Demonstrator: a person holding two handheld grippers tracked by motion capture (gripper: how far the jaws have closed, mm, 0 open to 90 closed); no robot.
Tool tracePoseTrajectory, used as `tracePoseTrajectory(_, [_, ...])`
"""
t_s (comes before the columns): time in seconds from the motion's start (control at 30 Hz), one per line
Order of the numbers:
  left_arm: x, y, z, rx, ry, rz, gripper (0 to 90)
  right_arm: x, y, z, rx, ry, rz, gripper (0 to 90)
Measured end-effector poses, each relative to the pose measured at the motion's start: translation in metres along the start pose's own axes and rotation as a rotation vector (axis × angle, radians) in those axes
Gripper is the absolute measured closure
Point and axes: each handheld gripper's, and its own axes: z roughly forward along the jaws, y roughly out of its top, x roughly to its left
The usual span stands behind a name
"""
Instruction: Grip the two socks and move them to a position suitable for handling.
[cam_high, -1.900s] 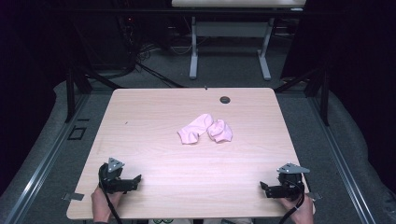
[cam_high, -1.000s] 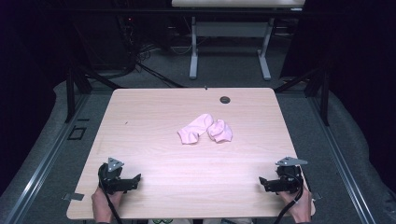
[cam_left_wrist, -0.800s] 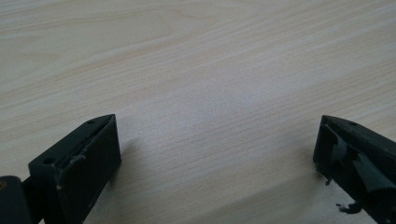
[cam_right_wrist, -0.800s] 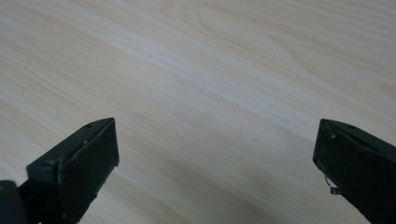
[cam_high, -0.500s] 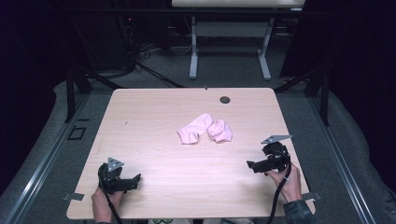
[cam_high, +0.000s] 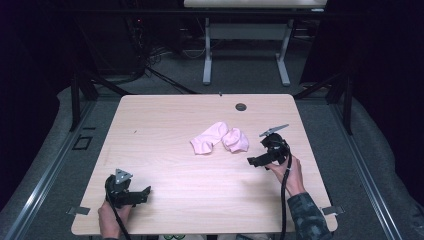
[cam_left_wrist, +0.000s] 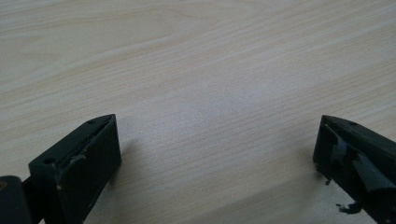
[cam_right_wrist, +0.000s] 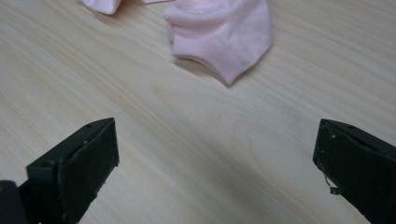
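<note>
Near the middle of the wooden table (cam_high: 165, 125), two pink socks (cam_high: 220, 138) lie touching in a row running left-right, while the right gripper (cam_high: 255, 161), jaws wide apart and empty, points at them and the left gripper (cam_high: 142, 192) rests wide open, empty, near the front-left corner.

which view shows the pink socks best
The high view: both pink socks lie whole near the table's middle, touching each other. The right gripper view is closer and shows the knit of the nearer sock, but the frame's top cuts both off. The left gripper view looks at bare wood.
</note>
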Motion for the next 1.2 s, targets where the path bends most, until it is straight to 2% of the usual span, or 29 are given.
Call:
tracePoseTrajectory(0.27, [0.000, 0.000, 0.000, 0.000, 0.000, 0.000, 0.6, 0.000, 0.028, 0.027, 0.032, 0.033, 0.011, 0.0])
tracePoseTrajectory(0.4, [0.000, 0.000, 0.000, 0.000, 0.000, 0.001, 0.6, 0.000, 0.041, 0.038, 0.039, 0.027, -0.001, 0.0])
tracePoseTrajectory(0.53, [0.000, 0.000, 0.000, 0.000, 0.000, 0.000, 0.6, -0.001, 0.054, 0.048, 0.038, 0.034, 0.009, 0.4])
tracePoseTrajectory(0.67, [0.000, 0.000, 0.000, 0.002, 0.000, 0.000, 0.6, -0.001, 0.063, 0.057, 0.045, 0.017, 0.003, 1.9])
tracePoseTrajectory(0.7, [0.000, 0.000, 0.000, 0.001, 0.000, 0.000, 0.6, -0.001, 0.065, 0.060, 0.049, 0.031, 0.012, 2.0])
tracePoseTrajectory(0.73, [0.000, 0.000, 0.000, 0.001, -0.001, 0.000, 0.7, -0.002, 0.070, 0.068, 0.056, 0.024, 0.014, 2.7])
tracePoseTrajectory(0.83, [0.000, 0.000, 0.000, 0.000, -0.001, 0.002, 0.7, -0.002, 0.074, 0.073, 0.051, 0.018, 0.020, 4.8])
tracePoseTrajectory(0.9, [0.000, 0.000, 0.000, -0.001, -0.001, 0.002, 0.8, -0.002, 0.078, 0.082, 0.070, 0.000, 0.014, 8.6])
tracePoseTrajectory(0.93, [0.000, 0.000, 0.000, -0.001, -0.001, 0.002, 0.8, 0.000, 0.078, 0.086, 0.053, -0.014, 0.025, 11.9])
tracePoseTrajectory(1.07, [0.000, 0.000, 0.000, -0.001, -0.001, 0.002, 0.8, -0.001, 0.080, 0.094, 0.066, -0.030, 0.026, 16.8])
tracePoseTrajectory(1.1, [0.000, 0.000, 0.000, -0.001, -0.001, 0.002, 0.8, -0.002, 0.079, 0.099, 0.067, -0.032, 0.037, 22.9])
tracePoseTrajectory(1.13, [0.000, 0.000, 0.000, -0.001, -0.001, 0.002, 0.8, -0.002, 0.079, 0.099, 0.067, -0.032, 0.037, 22.9])
tracePoseTrajectory(1.17, [0.000, 0.000, 0.000, -0.001, -0.001, 0.003, 0.9, -0.002, 0.079, 0.102, 0.083, -0.049, 0.038, 28.5])
tracePoseTrajectory(1.2, [0.000, 0.000, 0.000, -0.001, -0.001, 0.003, 0.9, -0.002, 0.079, 0.102, 0.083, -0.049, 0.038, 28.5])
